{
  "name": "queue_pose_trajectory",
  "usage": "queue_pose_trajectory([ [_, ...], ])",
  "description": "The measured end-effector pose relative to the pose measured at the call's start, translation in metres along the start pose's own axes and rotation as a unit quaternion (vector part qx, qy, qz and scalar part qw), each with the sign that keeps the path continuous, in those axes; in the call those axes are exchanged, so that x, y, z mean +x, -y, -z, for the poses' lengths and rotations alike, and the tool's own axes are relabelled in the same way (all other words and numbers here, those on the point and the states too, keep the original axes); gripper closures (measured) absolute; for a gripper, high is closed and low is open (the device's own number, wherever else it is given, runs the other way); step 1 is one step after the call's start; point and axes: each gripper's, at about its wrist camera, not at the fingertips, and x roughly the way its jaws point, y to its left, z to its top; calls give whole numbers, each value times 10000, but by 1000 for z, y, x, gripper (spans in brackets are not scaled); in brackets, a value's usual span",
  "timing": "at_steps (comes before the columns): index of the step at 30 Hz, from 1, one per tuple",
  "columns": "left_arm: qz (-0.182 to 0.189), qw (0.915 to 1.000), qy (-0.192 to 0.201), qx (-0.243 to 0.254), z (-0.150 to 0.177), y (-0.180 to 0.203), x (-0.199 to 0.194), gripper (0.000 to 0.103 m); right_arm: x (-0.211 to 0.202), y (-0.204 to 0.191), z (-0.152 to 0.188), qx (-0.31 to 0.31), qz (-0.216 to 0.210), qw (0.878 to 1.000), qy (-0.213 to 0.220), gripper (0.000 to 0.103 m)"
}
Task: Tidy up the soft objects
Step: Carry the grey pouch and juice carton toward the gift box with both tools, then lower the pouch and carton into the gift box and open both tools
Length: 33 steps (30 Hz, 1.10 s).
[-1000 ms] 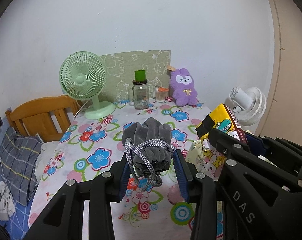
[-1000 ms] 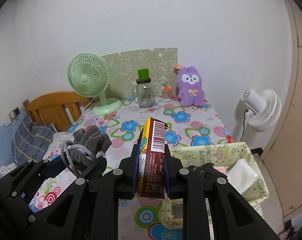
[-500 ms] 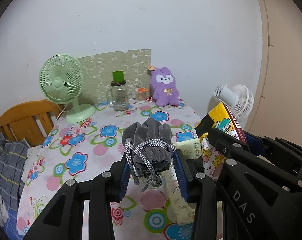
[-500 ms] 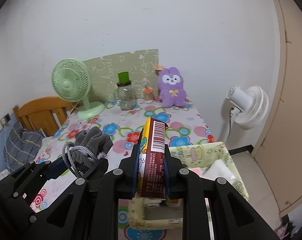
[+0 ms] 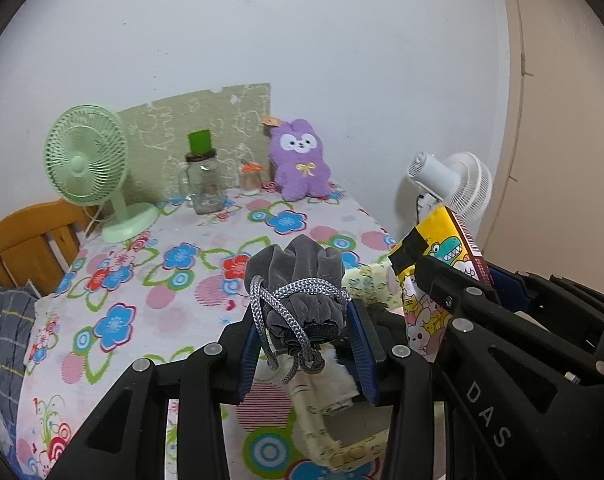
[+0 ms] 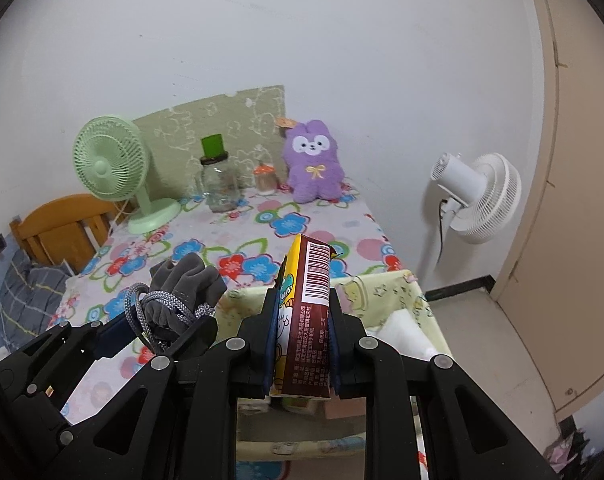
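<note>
My left gripper (image 5: 306,320) is shut on a grey velvet drawstring pouch (image 5: 298,280) with a grey cord, held above the table's right edge; the pouch also shows in the right wrist view (image 6: 178,292). My right gripper (image 6: 302,320) is shut on a cartoon-printed tissue pack (image 6: 306,312) with a barcode, also seen in the left wrist view (image 5: 434,264). Both hover over a pale yellow fabric basket (image 6: 414,292) beside the table, with white soft items inside. A purple plush bunny (image 5: 300,164) sits at the table's back.
The floral-cloth table (image 5: 142,280) carries a green desk fan (image 5: 90,168), a glass jar with a green lid (image 5: 202,184) and a small orange-capped jar (image 5: 250,178). A white standing fan (image 6: 478,196) is at right, a wooden chair (image 5: 26,240) at left.
Both grippers have swung right and moved over the yellow basket, carrying the pouch and the tissue pack; the basket now lies under them.
</note>
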Motion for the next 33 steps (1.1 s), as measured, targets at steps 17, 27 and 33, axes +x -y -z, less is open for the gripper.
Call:
queue_pose_trajectory([
  [17,469,9973,-512,222,17,36,33,61,26,39,24,287,339,9983,-371,79],
  [27,571,9943,-845,307,28,48,45,58,38,52,36,384,412,9969,-544,79],
  [33,453,9942,-936,256,32,44,46,46,43,54,40,415,336,9967,-611,79],
])
